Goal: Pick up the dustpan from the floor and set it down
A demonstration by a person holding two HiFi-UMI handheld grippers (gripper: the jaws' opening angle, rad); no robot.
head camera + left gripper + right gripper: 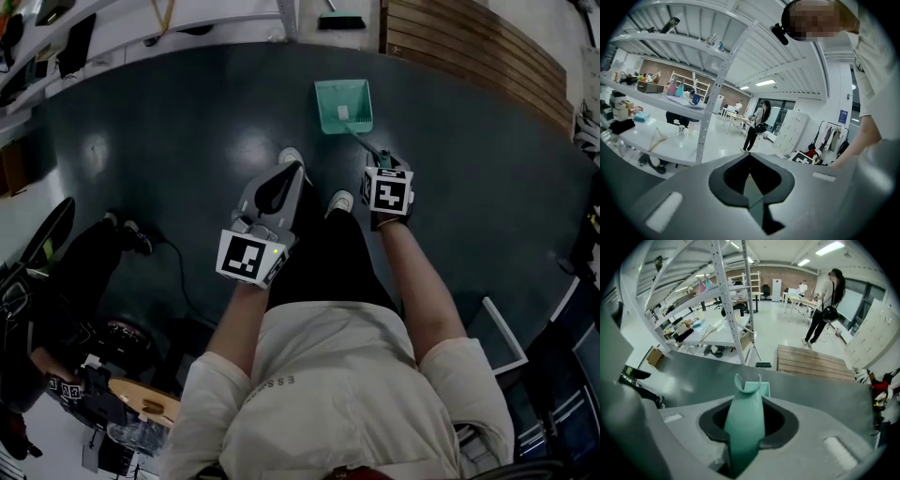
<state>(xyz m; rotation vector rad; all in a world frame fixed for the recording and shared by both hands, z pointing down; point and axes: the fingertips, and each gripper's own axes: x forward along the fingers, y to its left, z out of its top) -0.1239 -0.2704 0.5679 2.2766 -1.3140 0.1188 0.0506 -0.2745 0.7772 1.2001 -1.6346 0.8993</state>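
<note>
Teal plastic dustpan (pixel 344 106) sits on the dark floor (pixel 187 141), just ahead of the wearer's shoes (pixel 341 200). Its long handle (pixel 366 142) slants back toward the right tool (pixel 382 157). In the right gripper view the handle (pixel 744 427) runs up between the jaws, which are clamped on it, forked handle end poking past them and the pan's (pixel 758 388) edge beyond. The right tool (pixel 745 420) points steeply down. Left tool (pixel 292 167) is held apart from the dustpan, over the left shoe; its jaws are together with nothing between them in the left gripper view (pixel 750 157). Small brush head (pixel 340 21) lies further out on the floor. Wooden pallet (pixel 478 52) is at top right, white shelving rack (pixel 726 310) behind. Another person (pixel 94 253) sits low at left.
</note>
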